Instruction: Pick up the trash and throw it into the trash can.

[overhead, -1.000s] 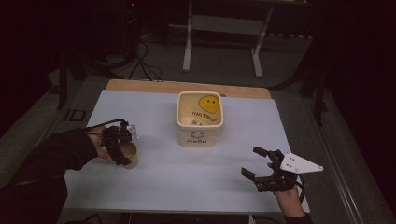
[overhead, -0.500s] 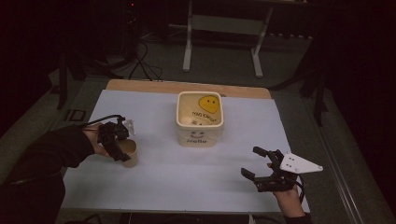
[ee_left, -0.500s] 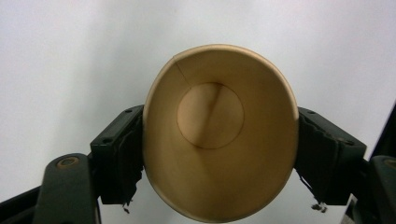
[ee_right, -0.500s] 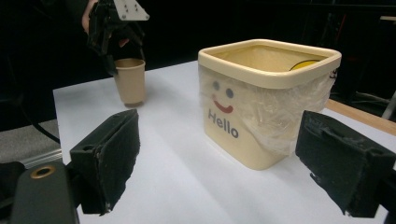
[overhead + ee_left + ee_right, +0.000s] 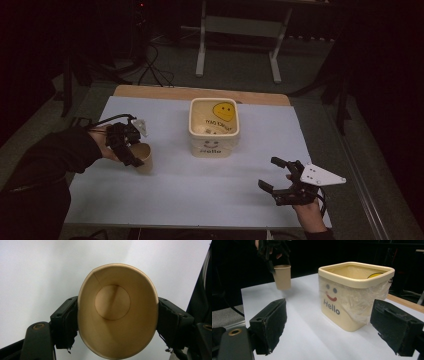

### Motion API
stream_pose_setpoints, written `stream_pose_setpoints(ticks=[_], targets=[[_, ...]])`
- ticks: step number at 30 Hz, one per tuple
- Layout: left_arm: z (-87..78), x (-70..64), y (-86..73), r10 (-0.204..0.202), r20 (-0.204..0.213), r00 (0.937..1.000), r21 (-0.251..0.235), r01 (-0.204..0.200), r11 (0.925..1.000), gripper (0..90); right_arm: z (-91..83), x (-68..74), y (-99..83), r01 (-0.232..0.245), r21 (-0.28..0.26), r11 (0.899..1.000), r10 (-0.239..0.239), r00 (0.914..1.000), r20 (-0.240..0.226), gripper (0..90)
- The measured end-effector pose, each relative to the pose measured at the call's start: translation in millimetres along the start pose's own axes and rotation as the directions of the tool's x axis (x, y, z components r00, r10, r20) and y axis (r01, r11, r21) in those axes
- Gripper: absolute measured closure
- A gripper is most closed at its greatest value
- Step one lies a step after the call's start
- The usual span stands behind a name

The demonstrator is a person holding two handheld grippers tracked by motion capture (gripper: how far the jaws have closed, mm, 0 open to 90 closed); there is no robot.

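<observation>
- High view: left gripper (image 5: pixel 131 150) at centre left, clamped on a tan paper cup (image 5: pixel 144 157) over the pale sheet-covered table (image 5: pixel 170 185). Cream square plastic bin with yellow smiley (image 5: pixel 214 127) at centre. Right gripper (image 5: pixel 274 175) at lower right, jaws apart, holding nothing.
- Left gripper view: jaws press both sides of the cup (image 5: pixel 116 308), mouth facing camera.
- Right gripper view: jaws spread wide; bin (image 5: pixel 354 293) at centre right, cup (image 5: pixel 282 276) upper left.

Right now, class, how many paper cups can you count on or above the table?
1. The paper cup is at the table's left, gripped at its rim by the left gripper. Others could be hidden inside the bin.
</observation>
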State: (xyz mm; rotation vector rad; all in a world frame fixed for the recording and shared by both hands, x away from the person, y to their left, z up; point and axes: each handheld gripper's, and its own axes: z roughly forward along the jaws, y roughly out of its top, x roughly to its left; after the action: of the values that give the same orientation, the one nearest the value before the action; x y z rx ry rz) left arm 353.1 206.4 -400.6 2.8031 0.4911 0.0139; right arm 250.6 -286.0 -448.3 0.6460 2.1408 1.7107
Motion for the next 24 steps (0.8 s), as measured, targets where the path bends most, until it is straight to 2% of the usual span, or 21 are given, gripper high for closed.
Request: stream_pose_setpoints(ticks=[10, 16, 24], targets=[[-21.8, -1.9, 24.8, 0.054, -0.001, 0.9985, -0.014, -0.054, 0.9984, 27.5, 0.0, -0.2, -0.2, 0.002, 0.001, 1.0, -0.002, 1.0, 0.001, 13.5], [-29.9, -1.9, 34.1, 0.064, -0.006, 0.998, -0.003, -0.064, 0.998, 27.7, 0.1, 0.1, -0.4, 0.003, 0.002, 1.0, -0.003, 1.0, 0.001, 13.4], [-43.0, -0.6, 47.8, 0.076, 0.002, 0.9971, -0.022, -0.076, 0.9969, 28.1, 0.4, -0.2, -1.0, 0.002, 0.004, 1.0, -0.002, 1.0, -0.001, 13.5]])
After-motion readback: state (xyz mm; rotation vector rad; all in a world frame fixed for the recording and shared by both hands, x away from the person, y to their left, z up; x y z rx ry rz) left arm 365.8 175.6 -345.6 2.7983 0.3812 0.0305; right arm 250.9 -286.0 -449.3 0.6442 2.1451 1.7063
